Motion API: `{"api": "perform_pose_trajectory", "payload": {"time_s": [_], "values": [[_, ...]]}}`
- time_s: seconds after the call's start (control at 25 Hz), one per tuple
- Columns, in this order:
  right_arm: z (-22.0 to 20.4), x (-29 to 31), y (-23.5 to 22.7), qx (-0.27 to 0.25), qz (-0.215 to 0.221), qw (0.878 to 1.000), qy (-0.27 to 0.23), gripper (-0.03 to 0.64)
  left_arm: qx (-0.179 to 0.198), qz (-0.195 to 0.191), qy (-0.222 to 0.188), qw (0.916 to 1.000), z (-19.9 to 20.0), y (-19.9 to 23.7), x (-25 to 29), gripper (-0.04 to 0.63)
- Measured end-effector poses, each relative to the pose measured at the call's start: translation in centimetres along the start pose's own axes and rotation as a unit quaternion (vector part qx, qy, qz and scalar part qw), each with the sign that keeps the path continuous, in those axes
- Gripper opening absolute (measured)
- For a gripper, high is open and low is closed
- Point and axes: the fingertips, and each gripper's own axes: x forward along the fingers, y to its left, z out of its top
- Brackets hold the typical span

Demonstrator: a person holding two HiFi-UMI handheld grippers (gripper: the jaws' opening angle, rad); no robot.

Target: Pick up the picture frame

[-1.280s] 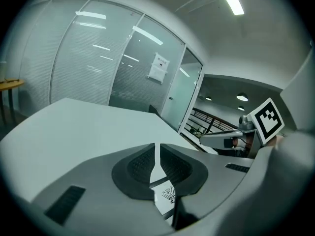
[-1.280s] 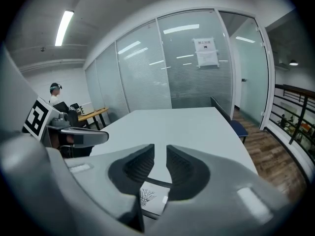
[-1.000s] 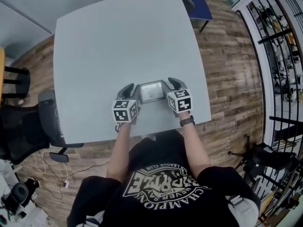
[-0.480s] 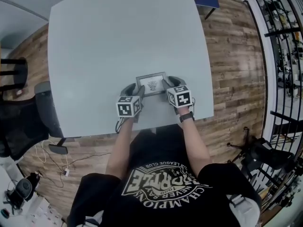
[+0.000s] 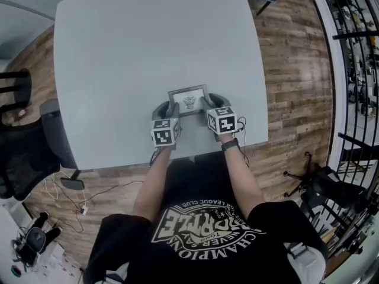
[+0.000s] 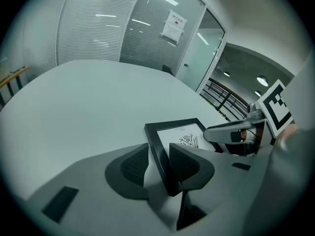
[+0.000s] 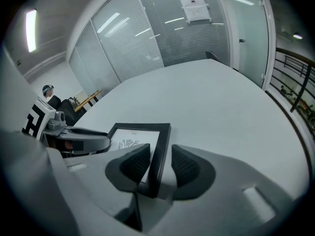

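Left claw (image 6: 158, 155): closing astride frame (image 5: 188, 100) left edge, not yet pinching. Frame: flat on tabletop (image 5: 142, 52), near front edge, between claws. Right claw (image 7: 160, 162): closing astride right edge, likewise loose; opposed sides likely for level lift.

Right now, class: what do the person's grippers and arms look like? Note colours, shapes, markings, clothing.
The left gripper and right gripper are grey, their rounded jaws, closing with the picture frame between them, lined with dark ribbed pads. Each bears a white cube with black square markers. Clothing: a black short-sleeved T-shirt with white lettering and a dark wristband.
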Motion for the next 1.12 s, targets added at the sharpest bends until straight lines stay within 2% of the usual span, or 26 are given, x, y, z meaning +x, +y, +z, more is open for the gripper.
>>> {"api": "perform_pose_trajectory", "payload": {"time_s": [0.16,0.2,0.32,0.56,0.84,1.12], "values": [[0.0,0.0,0.2,0.004,0.0,1.0,-0.013,0.106,-0.006,0.011,0.004,0.9999,0.0,0.1,0.1,0.127],[0.0,0.1,0.3,0.005,0.0,1.0,-0.014,0.086,-0.013,0.011,0.004,0.9998,0.0,0.2,0.2,0.103],[-0.1,0.5,0.3,0.01,-0.007,1.0,-0.012,0.081,-0.039,0.008,0.004,0.9992,-0.1,0.5,0.3,0.094],[0.0,0.2,0.5,0.016,-0.011,1.0,-0.004,0.077,-0.062,0.006,0.008,0.998,0.2,0.6,-0.1,0.084],[0.9,-0.8,1.3,0.015,-0.009,1.0,-0.018,0.075,-0.054,0.01,-0.005,0.9985,1.6,0.6,-1.2,0.074],[4.5,-3.1,2.1,-0.004,-0.012,0.998,-0.058,0.074,-0.053,0.003,-0.045,0.9976,5.0,0.0,-3.5,0.074]]}}
